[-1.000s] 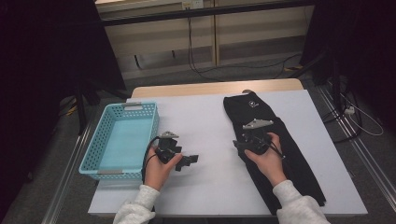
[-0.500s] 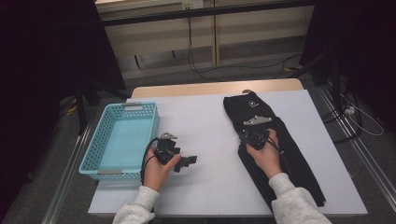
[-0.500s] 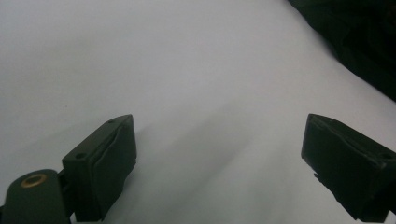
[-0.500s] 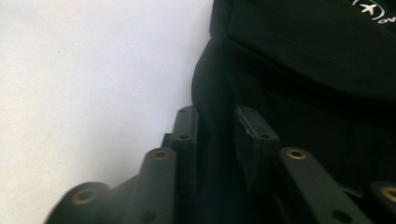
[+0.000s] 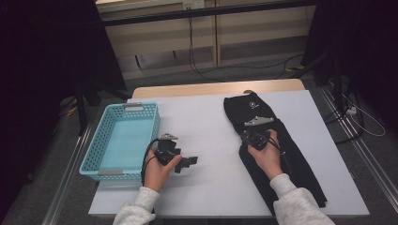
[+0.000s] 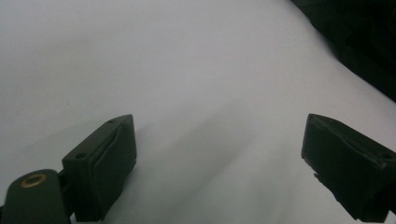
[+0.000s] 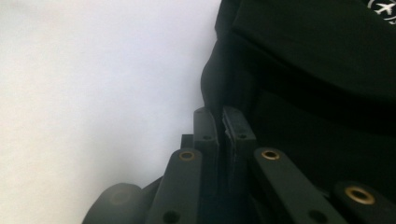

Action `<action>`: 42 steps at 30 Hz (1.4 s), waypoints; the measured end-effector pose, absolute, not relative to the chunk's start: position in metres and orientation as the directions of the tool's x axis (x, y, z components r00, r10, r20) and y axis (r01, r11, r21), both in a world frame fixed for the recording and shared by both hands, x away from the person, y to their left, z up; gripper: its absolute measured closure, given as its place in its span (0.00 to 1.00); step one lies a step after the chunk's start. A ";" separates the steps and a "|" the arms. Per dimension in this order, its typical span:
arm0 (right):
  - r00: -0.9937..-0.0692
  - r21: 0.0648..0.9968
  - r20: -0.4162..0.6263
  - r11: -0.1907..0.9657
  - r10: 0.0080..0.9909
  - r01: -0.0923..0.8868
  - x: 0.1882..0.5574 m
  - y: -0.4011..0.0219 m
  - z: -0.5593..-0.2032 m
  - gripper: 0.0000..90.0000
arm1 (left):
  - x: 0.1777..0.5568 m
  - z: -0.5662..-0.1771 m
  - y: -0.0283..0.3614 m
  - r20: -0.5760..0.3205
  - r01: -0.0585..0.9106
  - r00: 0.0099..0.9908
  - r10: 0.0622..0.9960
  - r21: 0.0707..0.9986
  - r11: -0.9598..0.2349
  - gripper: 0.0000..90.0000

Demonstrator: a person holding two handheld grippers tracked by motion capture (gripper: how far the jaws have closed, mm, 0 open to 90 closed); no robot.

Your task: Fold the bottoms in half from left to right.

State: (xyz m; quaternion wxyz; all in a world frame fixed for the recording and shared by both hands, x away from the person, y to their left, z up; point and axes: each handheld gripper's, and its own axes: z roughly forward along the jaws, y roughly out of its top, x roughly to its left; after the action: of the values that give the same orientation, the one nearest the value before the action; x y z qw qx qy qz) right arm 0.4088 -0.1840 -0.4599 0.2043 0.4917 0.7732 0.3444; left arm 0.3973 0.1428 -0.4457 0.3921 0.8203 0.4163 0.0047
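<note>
A black garment (image 5: 244,110) with a small white logo lies stretched out on the right half of the white table (image 5: 202,122). My right gripper (image 5: 248,136) sits at its left edge, about midway along. In the right gripper view its jaws (image 7: 220,119) have just been closing and now stand together, with the bunched edge of the garment (image 7: 317,70) pinched at their tips. My left gripper (image 5: 186,163) rests low over bare table near the basket, jaws wide apart. In the left gripper view nothing lies between its jaws (image 6: 219,163), and the garment (image 6: 355,42) shows at the top right.
A light blue plastic basket (image 5: 91,159) with nothing in it stands at the table's left side, just left of my left hand. Bare white table lies between the two grippers. Beyond the far edge there are cables on the floor and dark stands.
The right gripper's jaws have come together at the garment's left edge, and that hand has shifted slightly. The left hand and its gripper have stayed where they were.
</note>
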 end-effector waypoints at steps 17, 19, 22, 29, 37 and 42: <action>-0.628 0.728 0.048 0.404 0.776 0.555 0.390 -0.140 -0.458 0.95 | 0.397 -0.445 0.143 -0.321 0.678 0.658 0.681 0.646 -0.350 0.12; -0.656 0.726 0.048 0.425 0.753 0.541 0.386 -0.132 -0.457 0.95 | 0.397 -0.444 0.143 -0.322 0.679 0.656 0.683 0.647 -0.348 0.12; -0.693 0.724 0.048 0.452 0.720 0.521 0.379 -0.119 -0.457 0.95 | 0.397 -0.444 0.144 -0.324 0.682 0.649 0.688 0.649 -0.338 0.11; -0.774 0.716 0.095 0.498 0.626 0.490 0.361 -0.095 -0.455 0.95 | 0.398 -0.442 0.146 -0.313 0.682 0.630 0.711 0.660 -0.314 0.10; -0.833 0.715 0.157 0.521 0.530 0.467 0.343 -0.078 -0.455 0.91 | 0.399 -0.438 0.147 -0.303 0.684 0.602 0.738 0.674 -0.281 0.10; -0.818 0.725 0.153 0.499 0.554 0.474 0.345 -0.089 -0.448 0.71 | 0.399 -0.438 0.146 -0.300 0.681 0.608 0.735 0.673 -0.289 0.10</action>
State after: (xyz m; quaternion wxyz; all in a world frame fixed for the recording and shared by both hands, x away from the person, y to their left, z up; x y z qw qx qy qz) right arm 0.3452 -0.0893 -0.4477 0.0497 0.2975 0.8645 0.4022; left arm 0.3995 0.1463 -0.4381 0.4012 0.8020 0.4413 0.0336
